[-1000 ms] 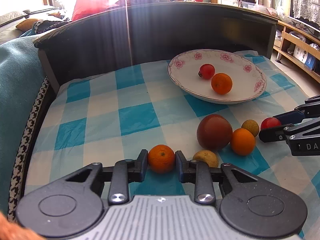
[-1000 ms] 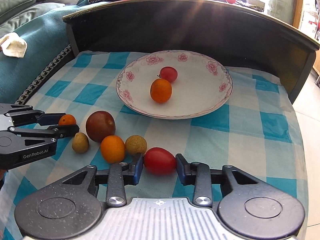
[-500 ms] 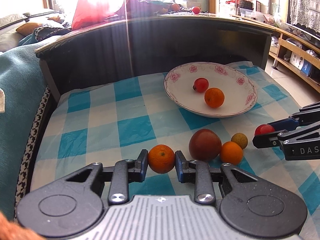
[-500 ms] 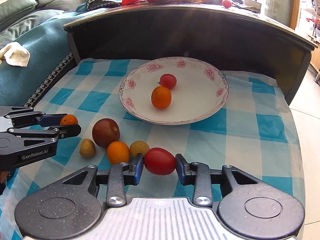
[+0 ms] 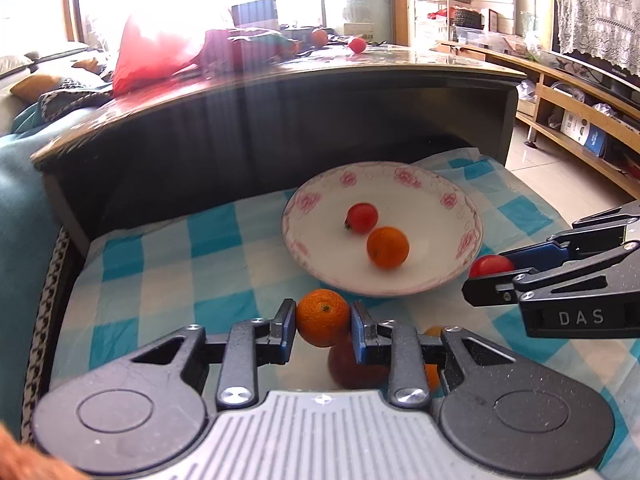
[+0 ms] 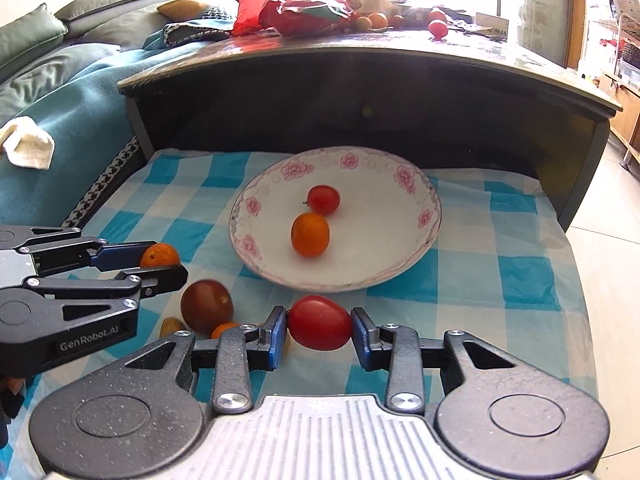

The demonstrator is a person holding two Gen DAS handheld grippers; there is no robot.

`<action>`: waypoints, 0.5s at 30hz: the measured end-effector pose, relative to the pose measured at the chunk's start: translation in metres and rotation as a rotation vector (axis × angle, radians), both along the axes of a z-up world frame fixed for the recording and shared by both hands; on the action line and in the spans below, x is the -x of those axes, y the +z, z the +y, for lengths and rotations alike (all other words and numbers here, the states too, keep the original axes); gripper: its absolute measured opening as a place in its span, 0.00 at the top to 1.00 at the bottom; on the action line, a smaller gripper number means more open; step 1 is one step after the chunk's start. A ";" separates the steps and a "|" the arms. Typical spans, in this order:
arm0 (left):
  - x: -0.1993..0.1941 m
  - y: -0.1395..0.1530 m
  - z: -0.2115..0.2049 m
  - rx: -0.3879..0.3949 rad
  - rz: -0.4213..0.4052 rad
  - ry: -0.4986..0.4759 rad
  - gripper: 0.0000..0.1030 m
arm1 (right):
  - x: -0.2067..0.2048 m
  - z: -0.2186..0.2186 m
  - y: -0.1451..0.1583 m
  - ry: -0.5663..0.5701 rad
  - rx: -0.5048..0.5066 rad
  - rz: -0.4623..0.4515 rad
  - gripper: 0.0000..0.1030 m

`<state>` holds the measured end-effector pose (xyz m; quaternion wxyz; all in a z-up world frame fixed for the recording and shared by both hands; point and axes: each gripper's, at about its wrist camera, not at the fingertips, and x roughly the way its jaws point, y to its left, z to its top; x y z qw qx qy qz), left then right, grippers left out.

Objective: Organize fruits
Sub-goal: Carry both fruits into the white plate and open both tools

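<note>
Both held fruits have risen off the blue-and-white checked cloth (image 6: 480,280) on the bench and closed on the white flower-rimmed plate (image 5: 460,248), so delivery looks imminent. The left gripper (image 5: 323,320) has its fingers pinching a small round orange mandarin (image 5: 322,317), hanging just short of the plate's 6 o'clock rim. The right gripper (image 6: 320,330) has its fingers clamped on a glossy red tomato (image 6: 319,323), likewise at the rim's 6 o'clock. A dark red plum (image 6: 207,305) waits at 8 o'clock.
</note>
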<state>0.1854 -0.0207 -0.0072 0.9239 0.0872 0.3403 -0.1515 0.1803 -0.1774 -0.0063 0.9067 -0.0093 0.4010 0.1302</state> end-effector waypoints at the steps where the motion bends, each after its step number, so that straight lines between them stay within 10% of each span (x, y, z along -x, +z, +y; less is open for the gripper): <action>1: -0.004 0.000 -0.003 0.002 0.001 -0.002 0.63 | -0.002 -0.001 0.001 -0.006 -0.002 -0.004 0.72; 15: -0.033 -0.007 -0.023 0.001 0.010 -0.017 0.63 | -0.034 -0.004 -0.003 -0.014 0.010 -0.039 0.72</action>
